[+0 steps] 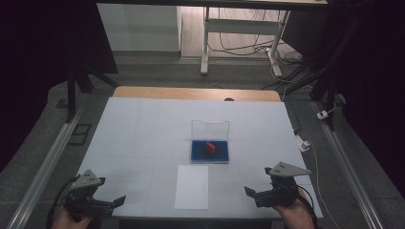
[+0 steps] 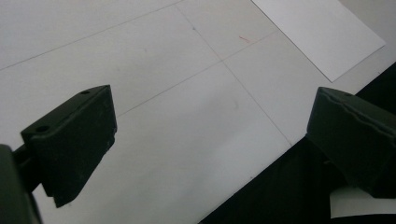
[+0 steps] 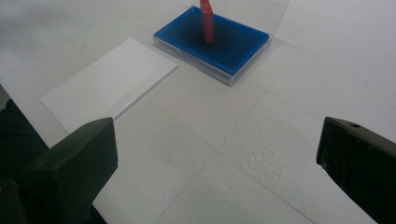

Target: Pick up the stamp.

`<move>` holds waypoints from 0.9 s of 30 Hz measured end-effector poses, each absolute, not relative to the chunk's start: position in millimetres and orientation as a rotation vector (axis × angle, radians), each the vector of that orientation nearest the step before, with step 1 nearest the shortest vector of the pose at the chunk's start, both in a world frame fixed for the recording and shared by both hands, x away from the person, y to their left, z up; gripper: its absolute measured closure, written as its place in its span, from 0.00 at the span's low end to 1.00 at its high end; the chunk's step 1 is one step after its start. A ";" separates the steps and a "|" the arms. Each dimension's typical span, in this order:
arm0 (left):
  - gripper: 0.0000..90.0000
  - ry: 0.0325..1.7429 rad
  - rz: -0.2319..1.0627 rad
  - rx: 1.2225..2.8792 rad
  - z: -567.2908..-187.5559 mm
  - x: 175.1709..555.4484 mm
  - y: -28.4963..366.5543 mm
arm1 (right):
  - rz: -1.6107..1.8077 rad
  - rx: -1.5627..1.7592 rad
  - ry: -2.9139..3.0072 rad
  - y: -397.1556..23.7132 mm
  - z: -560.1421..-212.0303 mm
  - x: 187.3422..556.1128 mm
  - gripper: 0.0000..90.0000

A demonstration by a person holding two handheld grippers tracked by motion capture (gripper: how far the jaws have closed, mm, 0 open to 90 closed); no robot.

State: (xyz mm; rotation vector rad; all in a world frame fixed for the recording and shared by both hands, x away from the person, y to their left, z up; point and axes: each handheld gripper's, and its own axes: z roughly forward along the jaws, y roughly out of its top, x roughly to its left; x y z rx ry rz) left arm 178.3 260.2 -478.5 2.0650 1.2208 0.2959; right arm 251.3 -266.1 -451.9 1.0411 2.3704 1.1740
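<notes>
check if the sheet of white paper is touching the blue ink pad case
Apart. The right gripper view shows a strip of bare table between the white paper and the blue ink pad case; the high view shows that gap too.

We are viewing two hand-held grippers of matching build. The left gripper [image 1: 120, 199] and right gripper [image 1: 249, 192] are each showing a black body, a grey three-cornered plate with small holes on top, and a black cable trailing behind. Their jaws are appearing as blocky, matt dark-green wedges with small screw holes near the upper edge.
</notes>
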 end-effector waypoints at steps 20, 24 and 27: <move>0.02 1.219 0.284 2.062 -478.7 178.9 260.8 | 1.129 0.956 2.441 -236.5 -457.4 277.6 0.00; 0.02 1.220 0.284 2.062 -478.7 179.0 260.8 | 1.128 0.950 2.448 -231.4 -457.7 283.3 0.00; 0.02 1.222 0.285 2.064 -478.8 179.2 260.6 | 1.120 0.944 2.450 -228.6 -457.3 286.3 0.00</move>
